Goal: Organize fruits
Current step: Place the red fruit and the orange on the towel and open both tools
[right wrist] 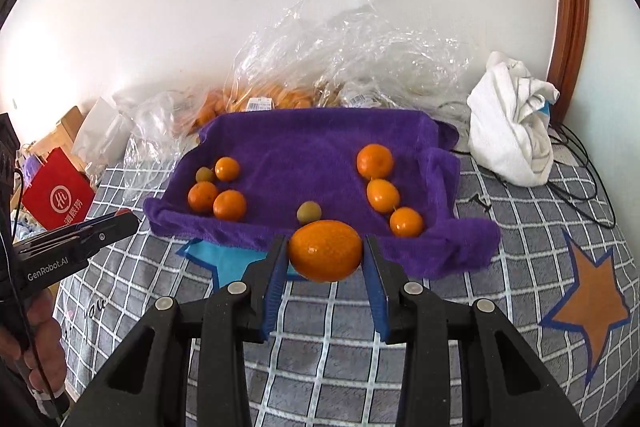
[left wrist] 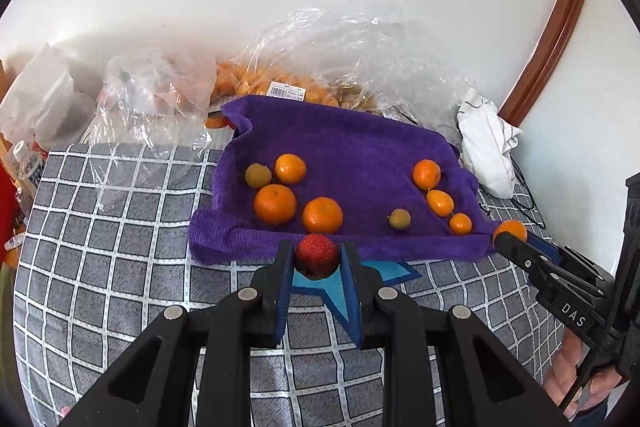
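A purple towel (left wrist: 352, 147) (right wrist: 312, 147) lies on the checked bed. On its left sit three oranges (left wrist: 275, 203) (right wrist: 229, 205) and a small brown-green fruit (left wrist: 258, 175). On its right is a row of three oranges (left wrist: 426, 174) (right wrist: 383, 195), with another brown-green fruit (left wrist: 399, 218) (right wrist: 308, 211) near the front. My left gripper (left wrist: 317, 255) is shut on a red bumpy fruit (left wrist: 317, 254) at the towel's front edge. My right gripper (right wrist: 325, 251) is shut on an orange (right wrist: 325, 250) (left wrist: 511, 229) at the front edge, further right.
Clear plastic bags of fruit (left wrist: 280, 87) (right wrist: 280, 95) lie behind the towel against the wall. A white cloth (left wrist: 486, 143) (right wrist: 512, 123) and black cables (right wrist: 580, 163) are at the right. A red bag (right wrist: 56, 195) and a bottle (left wrist: 28, 163) stand left.
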`<state>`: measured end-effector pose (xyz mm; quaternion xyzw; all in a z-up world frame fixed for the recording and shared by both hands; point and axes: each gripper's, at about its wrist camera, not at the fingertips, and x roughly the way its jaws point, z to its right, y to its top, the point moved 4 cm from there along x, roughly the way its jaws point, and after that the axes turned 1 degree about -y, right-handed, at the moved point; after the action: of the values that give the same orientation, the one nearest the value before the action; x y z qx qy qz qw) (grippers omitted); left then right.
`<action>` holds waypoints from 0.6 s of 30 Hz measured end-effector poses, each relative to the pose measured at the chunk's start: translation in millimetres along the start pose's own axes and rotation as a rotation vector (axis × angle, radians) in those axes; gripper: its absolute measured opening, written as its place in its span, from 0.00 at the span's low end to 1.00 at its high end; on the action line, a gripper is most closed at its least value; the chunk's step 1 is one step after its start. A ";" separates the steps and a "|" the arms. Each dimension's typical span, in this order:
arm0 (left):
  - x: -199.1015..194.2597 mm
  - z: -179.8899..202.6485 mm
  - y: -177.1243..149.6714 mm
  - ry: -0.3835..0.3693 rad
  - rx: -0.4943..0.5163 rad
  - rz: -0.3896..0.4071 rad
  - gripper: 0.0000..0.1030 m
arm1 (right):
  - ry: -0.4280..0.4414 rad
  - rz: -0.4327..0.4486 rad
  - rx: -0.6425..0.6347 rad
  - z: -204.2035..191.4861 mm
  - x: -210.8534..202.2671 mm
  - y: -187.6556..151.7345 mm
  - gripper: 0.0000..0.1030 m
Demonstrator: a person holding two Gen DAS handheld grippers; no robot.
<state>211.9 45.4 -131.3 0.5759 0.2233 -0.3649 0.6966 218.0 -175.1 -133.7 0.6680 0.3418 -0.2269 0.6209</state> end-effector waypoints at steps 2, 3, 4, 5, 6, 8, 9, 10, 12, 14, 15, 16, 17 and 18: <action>5.5 -2.2 7.9 0.001 0.001 -0.002 0.22 | -0.005 -0.002 -0.002 2.4 8.9 6.0 0.36; 8.1 -3.8 11.3 0.004 0.001 -0.001 0.22 | -0.005 -0.006 0.000 3.9 14.1 8.5 0.36; 10.7 -5.9 14.8 0.007 0.001 0.000 0.22 | -0.002 -0.011 0.005 5.3 20.2 11.3 0.36; 13.9 -8.4 19.0 0.010 0.001 0.001 0.22 | 0.003 -0.019 0.012 6.8 27.9 13.5 0.36; 17.3 -11.5 23.0 0.015 0.000 0.000 0.22 | 0.007 -0.027 0.016 8.0 34.7 14.8 0.36; 24.0 -17.4 29.4 0.023 -0.007 -0.002 0.22 | 0.014 -0.052 0.019 9.7 51.8 17.1 0.36; 27.1 -21.0 32.1 0.027 -0.013 -0.004 0.22 | 0.013 -0.063 0.014 10.1 60.8 17.4 0.36; 30.2 -24.6 34.4 0.029 -0.020 -0.006 0.22 | 0.008 -0.074 0.013 11.3 69.9 16.8 0.36; 36.2 -30.4 38.0 0.031 -0.032 -0.012 0.22 | 0.008 -0.106 0.019 14.2 85.8 14.1 0.36; 42.8 -33.1 40.3 0.033 -0.033 -0.018 0.22 | 0.018 -0.142 0.042 19.4 102.0 10.4 0.36; 46.8 -33.4 40.8 0.035 -0.030 -0.024 0.22 | 0.021 -0.154 0.054 21.9 107.5 9.1 0.36; 50.7 -33.0 40.9 0.036 -0.026 -0.030 0.22 | 0.026 -0.165 0.067 24.0 112.1 8.2 0.36; 54.9 -31.7 41.2 0.033 -0.021 -0.035 0.22 | 0.035 -0.175 0.078 25.6 115.8 7.6 0.36; 58.2 -29.9 41.9 0.029 -0.017 -0.039 0.22 | 0.044 -0.182 0.087 26.4 118.6 7.1 0.36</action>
<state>284.1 62.6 -154.1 0.5706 0.2476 -0.3681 0.6911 305.1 -180.3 -218.5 0.6653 0.4042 -0.2823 0.5606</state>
